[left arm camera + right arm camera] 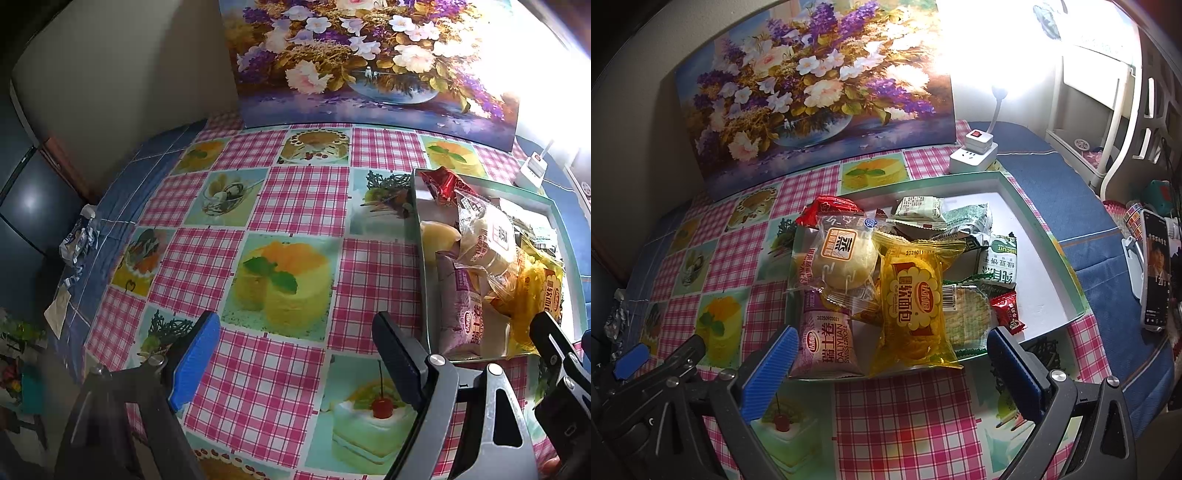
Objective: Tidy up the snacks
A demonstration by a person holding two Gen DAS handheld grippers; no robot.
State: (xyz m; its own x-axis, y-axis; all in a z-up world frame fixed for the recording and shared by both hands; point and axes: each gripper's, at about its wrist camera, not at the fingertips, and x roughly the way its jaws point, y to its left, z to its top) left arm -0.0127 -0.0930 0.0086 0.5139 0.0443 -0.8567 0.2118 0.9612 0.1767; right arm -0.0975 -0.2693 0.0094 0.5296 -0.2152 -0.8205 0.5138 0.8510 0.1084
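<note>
Both tongs hang apart and empty, left tongs over bare counter, right tongs just short of the tray. Snacks sit heaped there, overlapping; grab the yellow pack and its neighbours may drag or spill over the rim.

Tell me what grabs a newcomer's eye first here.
The flower painting leaning against the wall at the back of the checked tablecloth. In front of it, a tray piled with wrapped snacks, the bright yellow pack foremost. A glaring lamp stands at back right.
</note>
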